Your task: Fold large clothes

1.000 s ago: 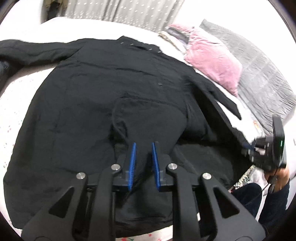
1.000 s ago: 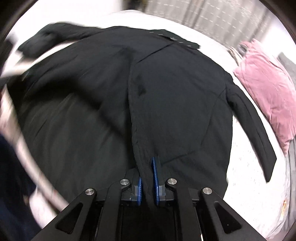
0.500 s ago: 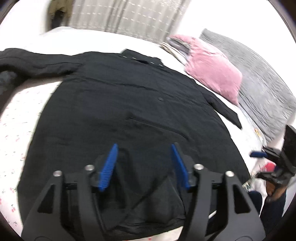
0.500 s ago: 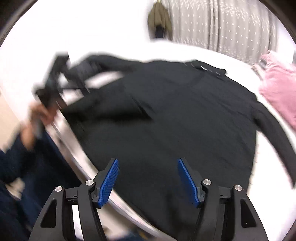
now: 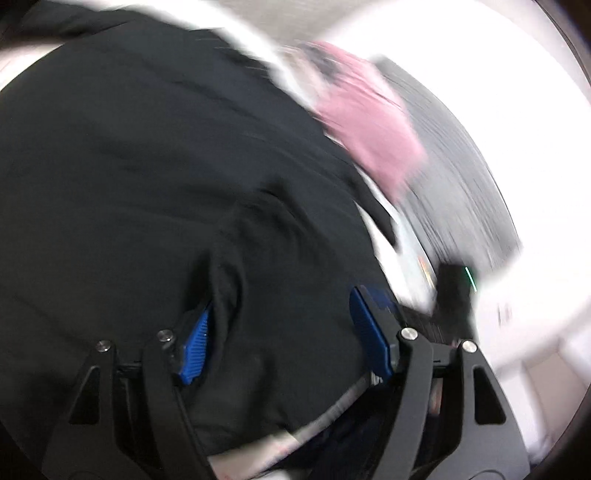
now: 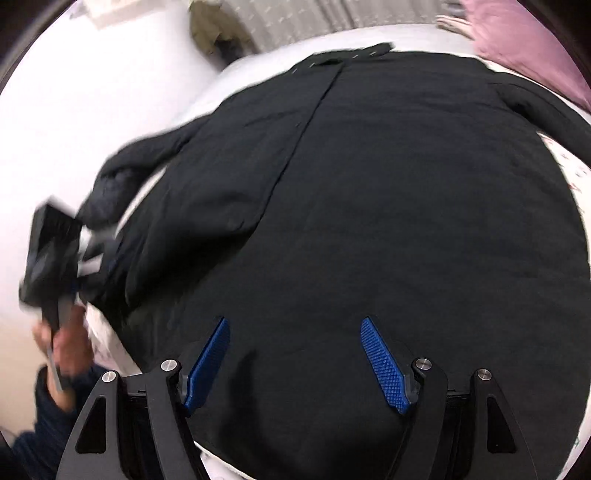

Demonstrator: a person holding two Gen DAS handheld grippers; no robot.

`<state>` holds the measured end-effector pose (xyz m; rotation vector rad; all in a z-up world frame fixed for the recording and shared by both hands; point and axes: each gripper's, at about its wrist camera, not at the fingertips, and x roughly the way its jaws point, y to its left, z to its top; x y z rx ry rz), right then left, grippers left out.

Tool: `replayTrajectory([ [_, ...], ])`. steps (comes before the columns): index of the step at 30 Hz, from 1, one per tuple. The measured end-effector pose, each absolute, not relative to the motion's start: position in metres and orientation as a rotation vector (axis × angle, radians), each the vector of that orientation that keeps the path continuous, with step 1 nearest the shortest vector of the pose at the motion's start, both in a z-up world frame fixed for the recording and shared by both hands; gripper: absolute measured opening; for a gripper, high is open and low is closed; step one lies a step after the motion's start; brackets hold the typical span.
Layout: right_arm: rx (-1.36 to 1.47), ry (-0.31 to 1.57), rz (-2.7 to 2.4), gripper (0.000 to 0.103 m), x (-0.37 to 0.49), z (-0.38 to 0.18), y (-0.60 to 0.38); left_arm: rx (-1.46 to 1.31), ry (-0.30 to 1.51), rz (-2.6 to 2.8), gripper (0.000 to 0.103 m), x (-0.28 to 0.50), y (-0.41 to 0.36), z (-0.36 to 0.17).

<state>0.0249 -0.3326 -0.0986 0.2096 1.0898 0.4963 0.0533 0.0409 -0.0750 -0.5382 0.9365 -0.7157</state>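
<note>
A large black coat (image 6: 369, 206) lies spread face up on the bed, collar at the far end. In the blurred left wrist view the coat (image 5: 147, 184) fills the left and middle. My left gripper (image 5: 284, 332) hovers over the hem, its jaws opening. A ridge of fabric rises beside its left pad (image 5: 195, 343), but nothing is pinched. Over the near hem, my right gripper (image 6: 295, 362) is also opening its jaws, with only flat coat below them. A hand (image 6: 66, 343) holds the left gripper (image 6: 85, 254) at the coat's left edge.
A pink pillow (image 5: 369, 122) and a grey quilt (image 5: 461, 184) lie to the right of the coat. White floral sheet (image 6: 565, 177) shows at the right. Curtains (image 6: 295, 18) and an olive garment (image 6: 218, 33) hang behind the bed.
Both grippers were shut on lifted folds of the coat's hem a second ago; they have let go and spread wide, and the fabric has dropped back. Both views have tilted down toward the coat.
</note>
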Motion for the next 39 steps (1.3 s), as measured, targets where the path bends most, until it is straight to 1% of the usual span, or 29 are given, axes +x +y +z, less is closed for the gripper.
replayTrajectory([
  [4,0.322,1.065,0.407,0.075,0.026,-0.095,-0.364,-0.241,0.782,-0.85,0.072,-0.003,0.006,-0.04],
  [7,0.321,1.042,0.327,0.075,0.022,-0.092,-0.376,-0.163,0.753,-0.695,0.072,-0.009,0.018,-0.034],
  [10,0.273,0.982,0.217,0.075,0.016,-0.084,-0.393,-0.273,0.841,-0.41,0.073,0.018,0.072,-0.044],
  [13,0.38,0.943,0.108,0.075,0.005,-0.081,-0.436,-0.26,0.968,0.1,0.072,0.035,0.141,-0.072],
  [15,0.456,0.935,0.036,0.075,-0.011,-0.083,-0.469,-0.291,1.009,0.272,0.072,0.032,0.179,-0.086],
  [17,0.527,0.947,-0.013,0.075,-0.025,-0.085,-0.493,-0.427,1.004,0.24,0.072,0.027,0.201,-0.094],
  [18,0.635,0.964,-0.021,0.075,-0.033,-0.091,-0.51,-0.52,1.011,0.191,0.072,0.024,0.209,-0.101],
  [19,0.68,0.987,0.0,0.075,-0.038,-0.093,-0.521,-0.562,1.028,0.156,0.072,0.025,0.209,-0.106],
  [20,0.673,1.02,0.01,0.075,-0.035,-0.094,-0.517,-0.588,1.046,0.121,0.072,0.025,0.208,-0.112],
  [21,0.608,1.093,0.009,0.074,-0.032,-0.099,-0.511,-0.58,1.052,0.098,0.071,0.026,0.203,-0.114],
  [22,0.583,1.123,0.014,0.068,-0.031,-0.102,-0.507,-0.557,1.044,0.088,0.063,0.026,0.196,-0.112],
  [23,0.57,1.149,0.041,0.058,-0.027,-0.104,-0.501,-0.535,1.038,0.07,0.054,0.027,0.19,-0.11],
  [24,0.564,1.153,0.085,0.028,-0.023,-0.104,-0.496,-0.517,1.036,0.05,0.028,0.028,0.183,-0.107],
  [25,0.582,1.154,0.112,0.009,-0.021,-0.106,-0.495,-0.511,1.036,0.053,0.013,0.029,0.179,-0.104],
  [29,0.636,1.082,0.137,0.007,-0.024,-0.094,-0.509,-0.487,0.998,0.062,0.01,0.028,0.166,-0.091],
  [32,0.679,0.966,0.107,0.006,-0.037,-0.061,-0.538,-0.474,0.976,0.03,0.01,0.013,0.159,-0.08],
  [35,0.632,0.963,0.084,0.006,-0.039,-0.05,-0.544,-0.437,1.006,0.055,0.01,0.009,0.163,-0.084],
  [36,0.584,1.001,0.096,0.006,-0.036,-0.056,-0.537,-0.44,1.031,0.076,0.012,0.013,0.165,-0.088],
  [37,0.561,1.035,0.117,0.009,-0.033,-0.066,-0.531,-0.461,1.05,0.079,0.013,0.017,0.17,-0.091],
  [39,0.576,1.062,0.14,0.01,-0.035,-0.082,-0.526,-0.508,1.046,0.127,0.023,0.015,0.181,-0.089],
])
